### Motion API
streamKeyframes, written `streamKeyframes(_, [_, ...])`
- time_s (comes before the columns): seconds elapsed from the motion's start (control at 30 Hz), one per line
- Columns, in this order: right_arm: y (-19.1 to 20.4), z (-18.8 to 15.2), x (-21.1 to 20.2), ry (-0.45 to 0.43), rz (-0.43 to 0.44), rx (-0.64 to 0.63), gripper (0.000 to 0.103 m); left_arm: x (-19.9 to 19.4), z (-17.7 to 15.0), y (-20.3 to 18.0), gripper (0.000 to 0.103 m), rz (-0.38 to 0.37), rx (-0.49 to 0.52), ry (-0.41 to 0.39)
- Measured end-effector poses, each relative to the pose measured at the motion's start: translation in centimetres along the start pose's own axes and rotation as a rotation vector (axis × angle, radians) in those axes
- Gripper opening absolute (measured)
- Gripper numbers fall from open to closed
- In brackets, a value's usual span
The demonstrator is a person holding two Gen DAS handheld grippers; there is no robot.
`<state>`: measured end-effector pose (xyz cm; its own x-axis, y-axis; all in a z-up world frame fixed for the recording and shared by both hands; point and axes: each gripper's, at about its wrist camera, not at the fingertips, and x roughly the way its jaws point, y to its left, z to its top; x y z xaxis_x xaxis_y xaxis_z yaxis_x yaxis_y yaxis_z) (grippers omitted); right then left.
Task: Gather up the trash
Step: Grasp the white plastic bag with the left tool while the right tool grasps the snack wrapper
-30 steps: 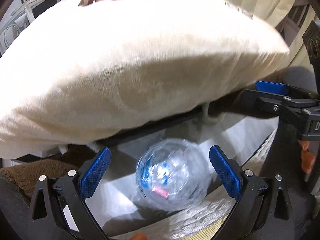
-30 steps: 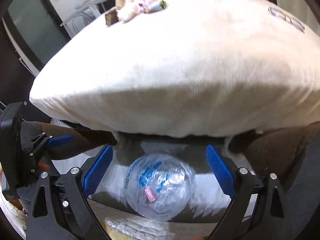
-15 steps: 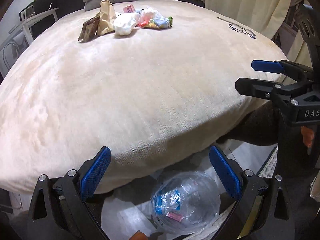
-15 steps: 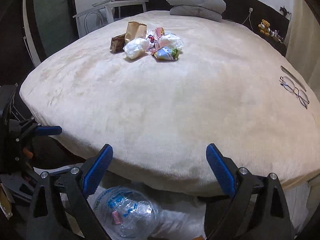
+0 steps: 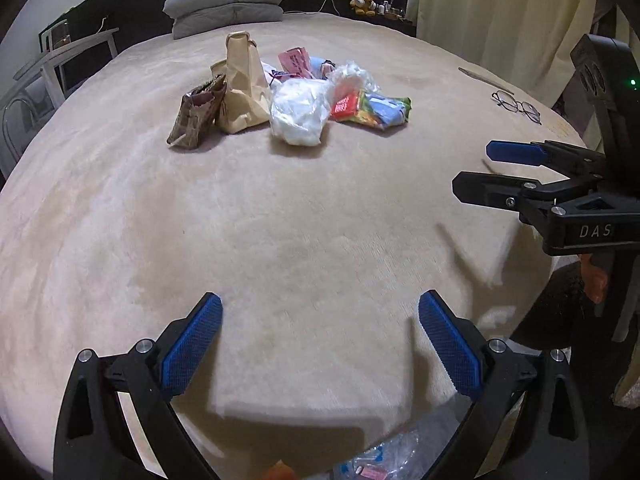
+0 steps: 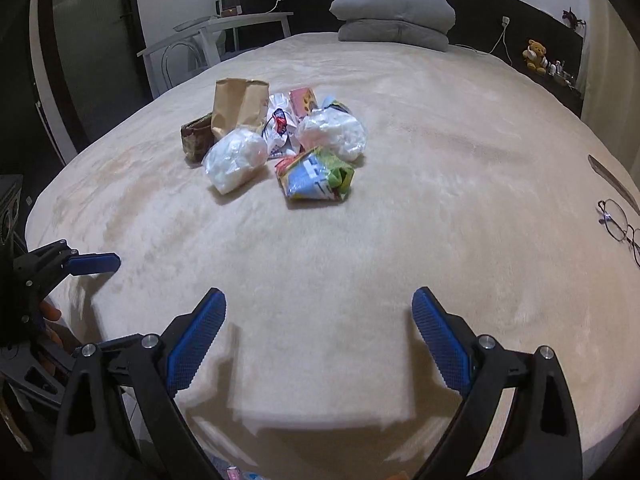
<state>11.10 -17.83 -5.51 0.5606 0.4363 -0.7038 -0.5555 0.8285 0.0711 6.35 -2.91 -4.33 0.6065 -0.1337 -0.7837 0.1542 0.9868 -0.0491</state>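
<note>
A pile of trash lies on the beige bed (image 5: 280, 208) (image 6: 360, 220): a brown paper bag (image 5: 242, 84) (image 6: 239, 102), a dark snack bag (image 5: 196, 114) (image 6: 196, 136), white plastic bags (image 5: 300, 110) (image 6: 236, 158) and a colourful wrapper (image 5: 376, 110) (image 6: 316, 176). My left gripper (image 5: 320, 344) is open and empty over the near bed edge. My right gripper (image 6: 318, 340) is open and empty, also well short of the pile. A clear trash bag (image 5: 384, 460) sits below, partly hidden.
Glasses (image 5: 516, 106) (image 6: 620, 228) lie at the bed's right side. Grey pillows (image 5: 228, 4) (image 6: 394, 20) sit at the headboard. A teddy bear (image 6: 534, 54) stands on the far shelf, and a white desk (image 6: 216, 36) at the left.
Both grippers have risen from the clear bag below the mattress edge to above the bed. The trash pile is now in full view. Both stay open.
</note>
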Motion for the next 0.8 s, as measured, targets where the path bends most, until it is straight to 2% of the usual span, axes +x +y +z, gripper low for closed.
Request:
streamKeyframes(0.23, [-0.4, 3.3, 2.9, 0.003, 0.014, -0.015, 0.091, 1.4, 3.1, 2.0, 0.097, -0.021, 0.009, -0.027])
streamKeyframes(0.43, [-0.9, 5.6, 5.0, 0.016, 0.027, -0.026, 0.075, 2.8, 5.3, 3.0, 0.097, -0.032, 0.033, -0.023])
streamKeyframes(0.5, [-0.9, 6.1, 5.5, 0.021, 0.038, -0.035, 0.06, 3.1, 5.9, 3.3, 0.097, -0.032, 0.038, -0.02])
streamKeyframes(0.6, [-0.8, 6.8, 6.1, 0.025, 0.066, -0.039, 0.049, 3.4, 6.7, 3.8, 0.097, -0.035, 0.036, -0.024])
streamKeyframes(0.8, [-0.7, 7.0, 5.1, -0.003, 0.085, -0.037, 0.049, 3.5, 7.9, 3.8, 0.097, -0.073, 0.009, -0.046])
